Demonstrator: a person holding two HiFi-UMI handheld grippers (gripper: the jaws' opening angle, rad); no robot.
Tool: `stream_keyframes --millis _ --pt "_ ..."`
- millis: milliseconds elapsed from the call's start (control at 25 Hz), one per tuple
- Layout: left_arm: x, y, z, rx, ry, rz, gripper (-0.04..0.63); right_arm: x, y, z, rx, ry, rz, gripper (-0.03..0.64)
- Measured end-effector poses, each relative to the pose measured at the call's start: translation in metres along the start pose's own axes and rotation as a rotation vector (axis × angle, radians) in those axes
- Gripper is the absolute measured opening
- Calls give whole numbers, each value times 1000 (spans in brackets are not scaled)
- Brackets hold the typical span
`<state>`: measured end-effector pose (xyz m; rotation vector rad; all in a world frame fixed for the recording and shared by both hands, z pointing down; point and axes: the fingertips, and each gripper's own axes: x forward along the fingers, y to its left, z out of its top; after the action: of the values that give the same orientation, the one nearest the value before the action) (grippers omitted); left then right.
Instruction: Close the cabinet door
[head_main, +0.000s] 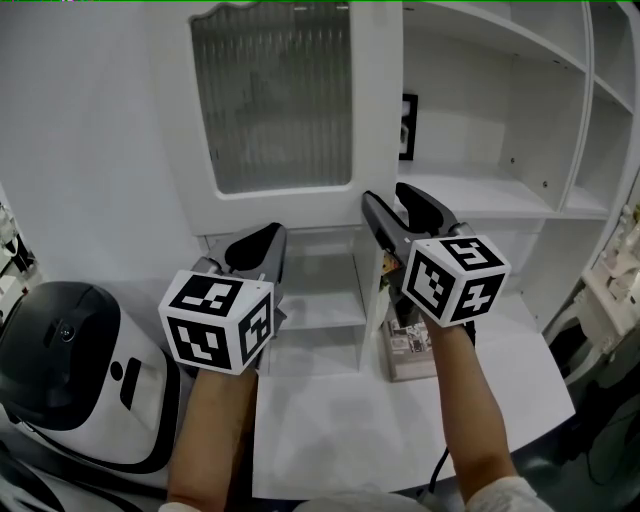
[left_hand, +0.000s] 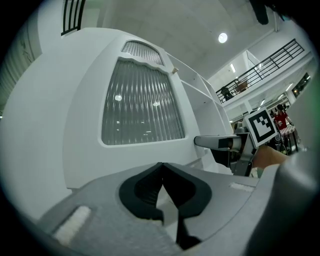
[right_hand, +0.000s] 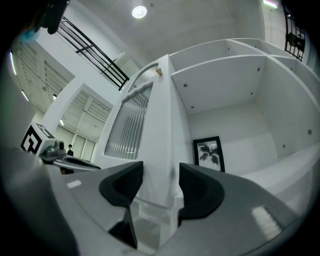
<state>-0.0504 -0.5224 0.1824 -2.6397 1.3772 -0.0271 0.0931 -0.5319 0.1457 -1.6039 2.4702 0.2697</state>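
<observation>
The white cabinet door (head_main: 280, 100) with a ribbed glass panel (left_hand: 140, 105) stands swung open, and its free edge (right_hand: 162, 150) points toward me. My right gripper (head_main: 398, 205) reaches the door's lower corner; in the right gripper view its jaws (right_hand: 161, 172) sit on either side of that edge and close on it. My left gripper (head_main: 265, 238) is level, in front of the door's outer face and below the glass. It is shut with nothing in it (left_hand: 162, 180). The right gripper's arm (left_hand: 220, 142) shows beyond the door's edge in the left gripper view.
Behind the door the cabinet has white shelves (head_main: 500, 195) and a framed black-and-white picture (right_hand: 209, 154) at the back. A lower open compartment (head_main: 320, 300) lies below. A small printed box (head_main: 408, 348) lies on the white table (head_main: 400, 430). A white-and-black machine (head_main: 70, 370) stands at lower left.
</observation>
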Motion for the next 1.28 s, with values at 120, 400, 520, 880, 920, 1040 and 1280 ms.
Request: stream_keyframes --millis 120,400,520,880,920,1040,1280 --pt "0 3 1 -4 2 1 0 1 0 1 -2 4 -5 229" --pt "-7 0 7 -6 2 -8 0 -8 5 4 -39 9 -54 227" --pt "-13 -2 9 -6 2 -10 0 -16 9 8 -35 4 -65 224" --pt "-40 -8 7 -12 12 -4 0 -41 31 6 -50 51 -66 196" --pt "-42 -9 8 -11 13 -3 0 -43 34 6 -50 57 -64 191" --pt "-52 -8 8 -11 18 0 0 -48 44 4 -49 73 -56 165" --pt "-79 -7 8 -6 29 4 -2 -62 70 4 -45 91 -39 114"
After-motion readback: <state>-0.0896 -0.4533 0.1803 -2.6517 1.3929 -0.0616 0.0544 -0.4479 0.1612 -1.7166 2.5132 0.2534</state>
